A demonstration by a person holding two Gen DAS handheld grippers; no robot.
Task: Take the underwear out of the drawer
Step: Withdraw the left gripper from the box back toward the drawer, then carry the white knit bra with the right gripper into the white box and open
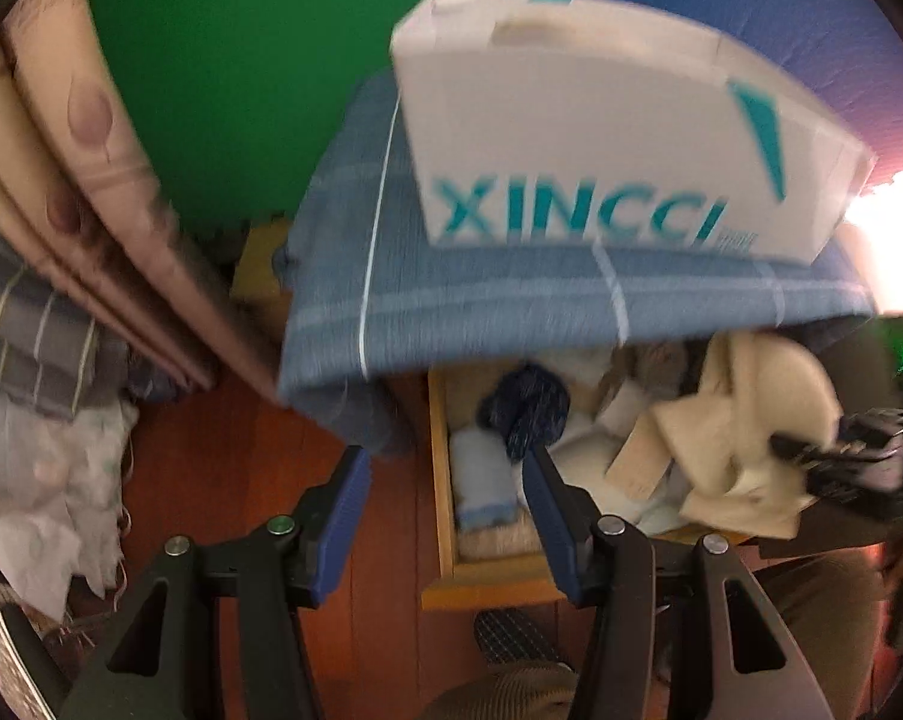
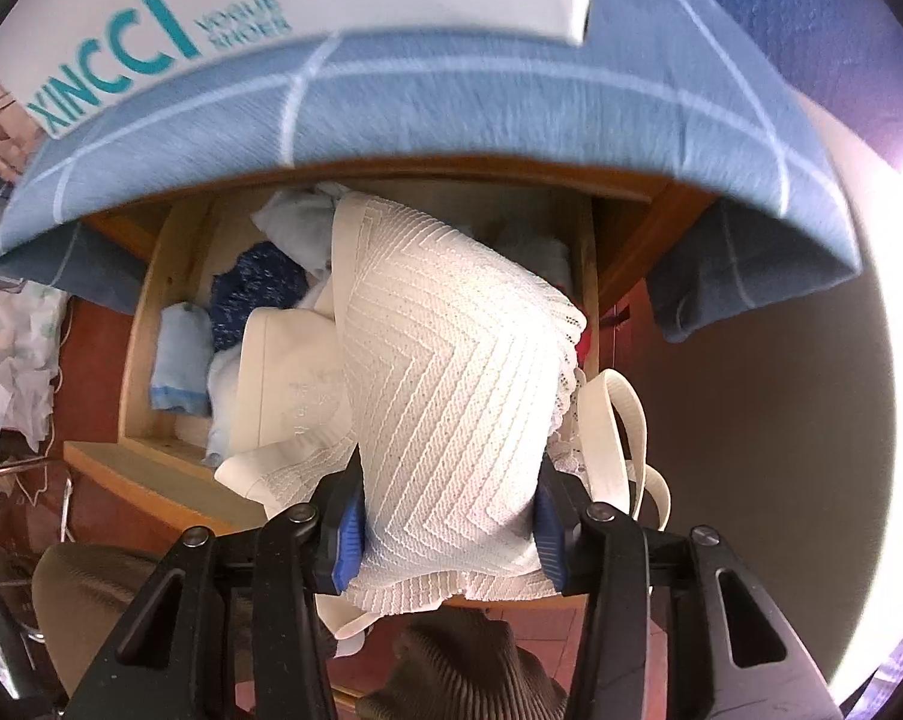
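One open wooden drawer (image 2: 142, 324), several folded garments. Right tongs (image 2: 448, 531) clenched white patterned underwear (image 2: 451, 384); left tongs (image 1: 445, 480) gaped, empty.

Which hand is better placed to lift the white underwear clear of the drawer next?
Right. The right hand-held gripper is already clamped on the white zigzag-knit underwear, bunched above the open wooden drawer. The left hand-held gripper is open and empty, hovering over the drawer's edge and floor.

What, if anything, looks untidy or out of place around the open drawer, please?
The drawer is crammed with jumbled garments heaped above its rim, and the blue checked cloth droops over its back edge.
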